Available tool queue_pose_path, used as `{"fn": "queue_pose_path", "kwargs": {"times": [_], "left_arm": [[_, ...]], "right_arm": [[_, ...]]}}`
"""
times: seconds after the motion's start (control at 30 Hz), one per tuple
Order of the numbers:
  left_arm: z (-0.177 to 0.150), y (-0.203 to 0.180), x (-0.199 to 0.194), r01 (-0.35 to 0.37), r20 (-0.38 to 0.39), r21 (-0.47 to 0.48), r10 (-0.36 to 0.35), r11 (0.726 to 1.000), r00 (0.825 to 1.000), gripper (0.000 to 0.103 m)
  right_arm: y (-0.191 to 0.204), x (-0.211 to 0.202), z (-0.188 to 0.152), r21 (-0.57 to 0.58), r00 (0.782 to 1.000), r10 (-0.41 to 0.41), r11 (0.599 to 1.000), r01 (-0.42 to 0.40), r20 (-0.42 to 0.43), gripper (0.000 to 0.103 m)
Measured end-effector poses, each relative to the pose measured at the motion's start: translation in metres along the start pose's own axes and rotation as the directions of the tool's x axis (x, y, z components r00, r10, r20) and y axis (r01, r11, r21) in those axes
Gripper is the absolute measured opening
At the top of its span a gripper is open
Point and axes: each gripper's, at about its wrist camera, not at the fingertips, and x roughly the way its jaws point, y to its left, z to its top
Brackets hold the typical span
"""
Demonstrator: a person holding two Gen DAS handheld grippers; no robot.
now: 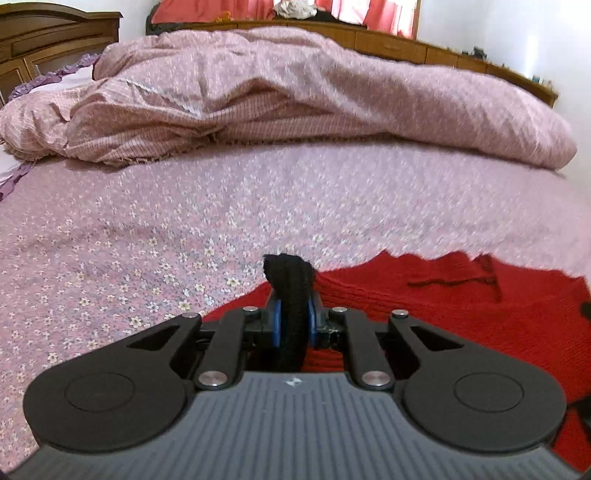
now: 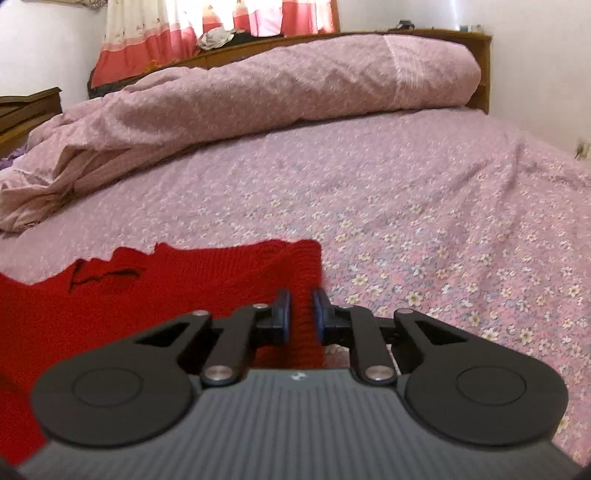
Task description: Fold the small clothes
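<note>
A small red knitted garment (image 1: 443, 306) lies flat on the flowered pink bedsheet (image 1: 166, 229). Its jagged far edge carries a dark loose thread (image 1: 454, 282). My left gripper (image 1: 293, 306) is shut on a black knitted edge piece (image 1: 286, 269) at the garment's left side, which sticks up between the blue pads. In the right wrist view the same red garment (image 2: 166, 284) spreads to the left. My right gripper (image 2: 301, 299) is shut on a raised fold at the garment's right edge, and red knit fills the gap between the blue pads.
A bunched pink duvet (image 1: 295, 92) lies across the far half of the bed, in front of a wooden headboard (image 1: 406, 44). Red and white curtains (image 2: 258, 18) hang behind it. Bare bedsheet (image 2: 443, 221) stretches right of the garment.
</note>
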Motion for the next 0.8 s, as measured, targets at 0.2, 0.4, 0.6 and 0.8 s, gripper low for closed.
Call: {"fn": "queue_pose_path", "kwargs": {"times": [0.2, 0.4, 0.6, 0.8], "left_arm": [[-0.006, 0.001, 0.034, -0.019, -0.069, -0.011, 0.019, 1.0, 0.997, 0.018], [-0.005, 0.0, 0.04, -0.039, -0.076, -0.001, 0.039, 0.999, 0.996, 0.033], [-0.003, 0.012, 0.016, -0.064, -0.085, -0.071, 0.058, 0.995, 0.995, 0.056], [-0.007, 0.023, -0.022, -0.134, -0.092, -0.095, 0.126, 0.986, 0.988, 0.076]], "right_arm": [[0.004, 0.008, -0.009, -0.039, 0.998, -0.062, 0.997, 0.062, 0.005, 0.016], [0.006, 0.01, -0.01, -0.052, 0.997, -0.075, 0.996, 0.075, 0.005, 0.018], [0.007, -0.001, -0.005, -0.061, 0.998, -0.067, 0.996, 0.067, -0.002, 0.025], [0.011, -0.034, -0.003, -0.05, 0.999, -0.034, 0.998, 0.034, 0.015, 0.042]]}}
